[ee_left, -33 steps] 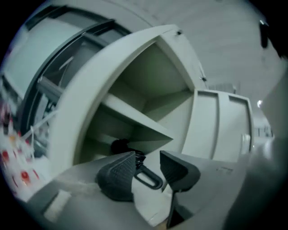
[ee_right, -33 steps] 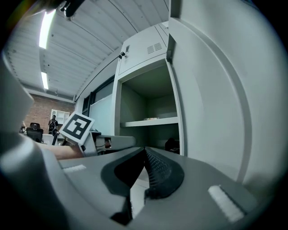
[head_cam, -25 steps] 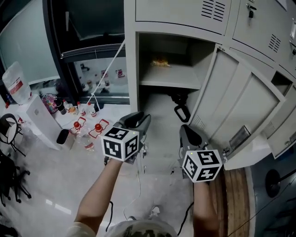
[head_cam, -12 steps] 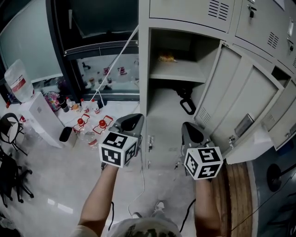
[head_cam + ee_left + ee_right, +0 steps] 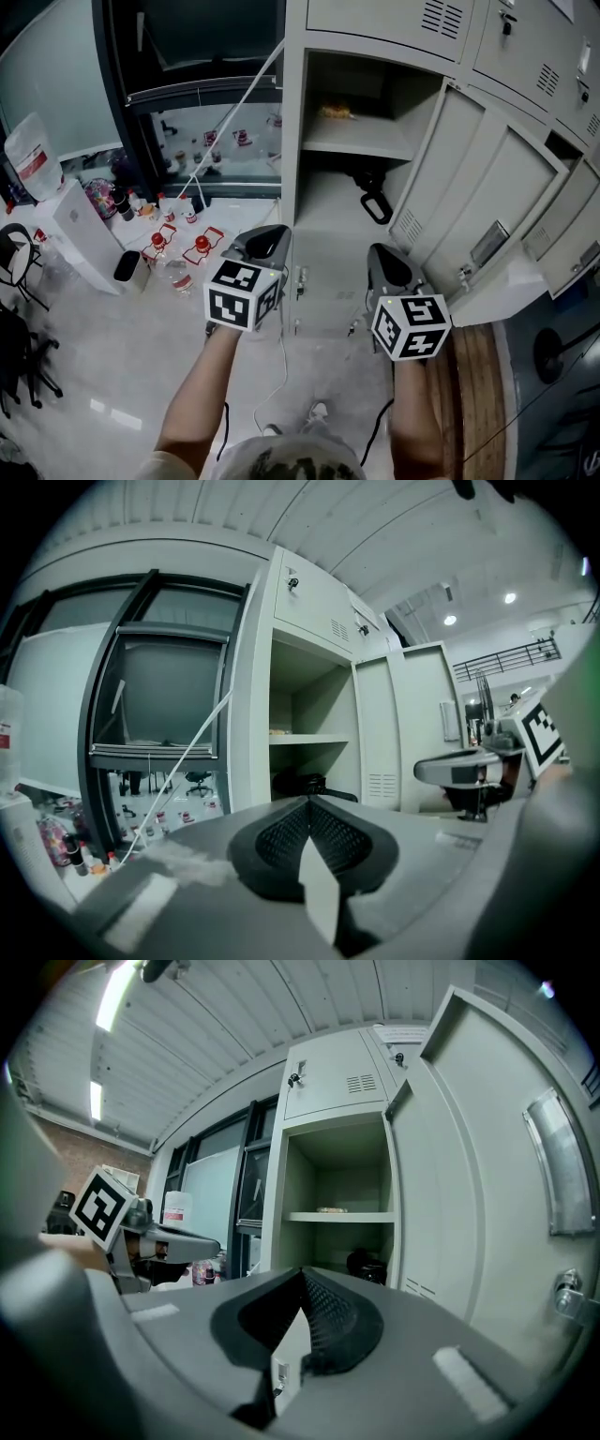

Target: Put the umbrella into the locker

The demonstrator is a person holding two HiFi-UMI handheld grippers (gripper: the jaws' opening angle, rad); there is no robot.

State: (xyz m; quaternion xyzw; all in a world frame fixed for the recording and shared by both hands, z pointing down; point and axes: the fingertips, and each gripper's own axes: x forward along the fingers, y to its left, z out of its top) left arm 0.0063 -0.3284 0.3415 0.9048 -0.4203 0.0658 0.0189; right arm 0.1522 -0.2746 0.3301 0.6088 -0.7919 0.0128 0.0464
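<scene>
We stand before the open locker [image 5: 292,112], its door [image 5: 469,206] swung wide to the right. The umbrella [image 5: 373,201] lies in the lower compartment under the shelf [image 5: 361,142], its looped handle towards us. Our left gripper [image 5: 275,234] and right gripper [image 5: 381,253] hang side by side outside the opening, apart from the umbrella, each with jaws pressed together on nothing.

The locker [image 5: 292,141] stands open, its door [image 5: 469,197] swung out to the right. Inside, a shelf [image 5: 361,141] carries a small item [image 5: 336,112], and the umbrella [image 5: 361,183] lies below the shelf. Bottles [image 5: 178,253] stand on the floor [image 5: 94,347] left of the locker. The left claw [image 5: 267,234] and right claw [image 5: 384,255] hang side by side before the opening.
</scene>
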